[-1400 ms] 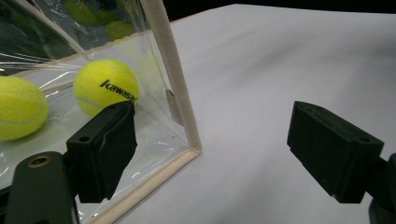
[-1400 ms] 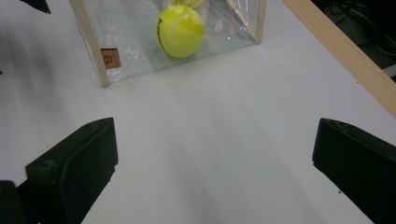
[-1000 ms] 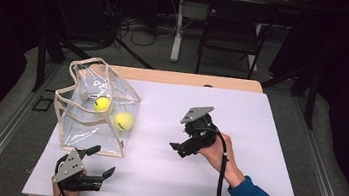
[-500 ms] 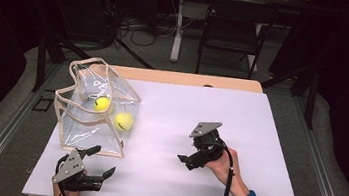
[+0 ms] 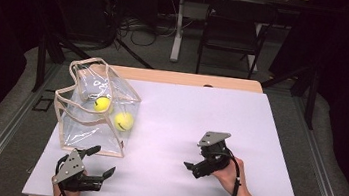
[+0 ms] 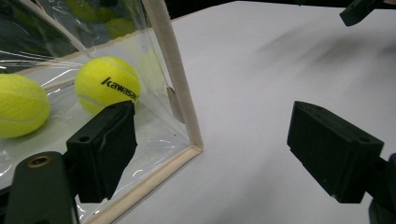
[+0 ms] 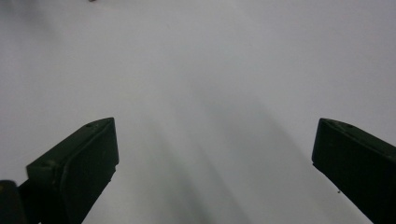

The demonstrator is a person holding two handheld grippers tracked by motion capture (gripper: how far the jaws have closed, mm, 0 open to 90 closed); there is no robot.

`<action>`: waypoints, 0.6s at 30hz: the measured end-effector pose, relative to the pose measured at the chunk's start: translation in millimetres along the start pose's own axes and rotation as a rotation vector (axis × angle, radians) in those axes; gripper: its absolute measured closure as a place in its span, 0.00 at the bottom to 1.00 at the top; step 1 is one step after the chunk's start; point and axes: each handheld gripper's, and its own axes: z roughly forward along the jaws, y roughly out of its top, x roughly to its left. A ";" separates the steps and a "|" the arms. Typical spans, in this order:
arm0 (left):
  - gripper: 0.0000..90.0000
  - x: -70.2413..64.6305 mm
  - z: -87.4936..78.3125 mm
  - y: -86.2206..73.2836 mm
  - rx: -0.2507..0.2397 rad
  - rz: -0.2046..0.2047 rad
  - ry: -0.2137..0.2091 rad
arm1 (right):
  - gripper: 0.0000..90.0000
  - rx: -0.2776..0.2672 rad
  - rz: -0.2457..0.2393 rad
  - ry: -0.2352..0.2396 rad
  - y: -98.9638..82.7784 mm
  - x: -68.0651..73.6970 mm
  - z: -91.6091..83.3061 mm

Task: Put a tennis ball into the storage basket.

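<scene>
Clear plastic bag (image 5: pixel 94 113) stands upright at the table's (image 5: pixel 258 138) left, two tennis balls (image 5: pixel 124 121) resting inside, apparently already loaded, while left gripper (image 5: pixel 96 161) by its near corner and right gripper (image 5: pixel 195 168) over bare tabletop both gape wide, empty.

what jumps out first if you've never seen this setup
The clear bag with cream trim, standing at the left of the white table, draws the eye first, because two yellow tennis balls glow through its plastic. One ball reads "kawasaki" in the left gripper view. Next come the left gripper, open just in front of the bag's near corner, and the right gripper, open over bare table at the right.
</scene>
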 end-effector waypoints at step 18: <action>0.18 0.5 1.5 -1.7 0.005 -0.005 -0.011 | 0.00 -0.034 0.048 -0.035 -55.7 8.1 -3.6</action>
